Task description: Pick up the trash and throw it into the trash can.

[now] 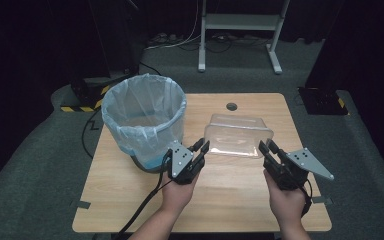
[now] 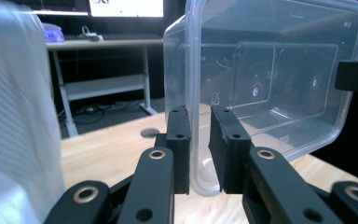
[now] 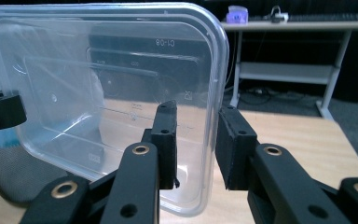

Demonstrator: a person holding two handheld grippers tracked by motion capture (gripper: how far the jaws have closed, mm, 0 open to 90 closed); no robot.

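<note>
Bench [image 1: 130, 200]: light wood top, round hole [image 1: 231, 106] near far edge, grey carpet floor around.
Clear container [image 1: 237, 135]: transparent plastic tub, empty, mid-bench, right of the bin, between the two grippers; in the gripper views its open side faces toward the person, rim upright.
Left gripper [image 1: 202, 146]: at the tub's left end, held by person's left hand [image 1: 179, 192]; grey three-cornered plate on top, cable trailing toward near bench edge.
Left jaws: straddle the tub's rim wall in the left gripper view [image 2: 200, 149], one jaw inside, one outside; narrow gap, slightly spread; cannot tell if pads actually press the plastic.
Right gripper [image 1: 267, 147]: at the tub's right end, held by right hand [image 1: 286, 200]; grey plate sticks out to the right.
Right jaws: straddle the right rim wall [image 3: 196, 144]; visibly apart, wall nearer the left jaw, gap to the other.
Bin [image 1: 144, 120]: round wastebasket, pale blue plastic liner folded over rim, far-left part of bench, just beside left gripper.
Background: white-framed desk [image 1: 240, 30] beyond bench, cables on floor.
</note>
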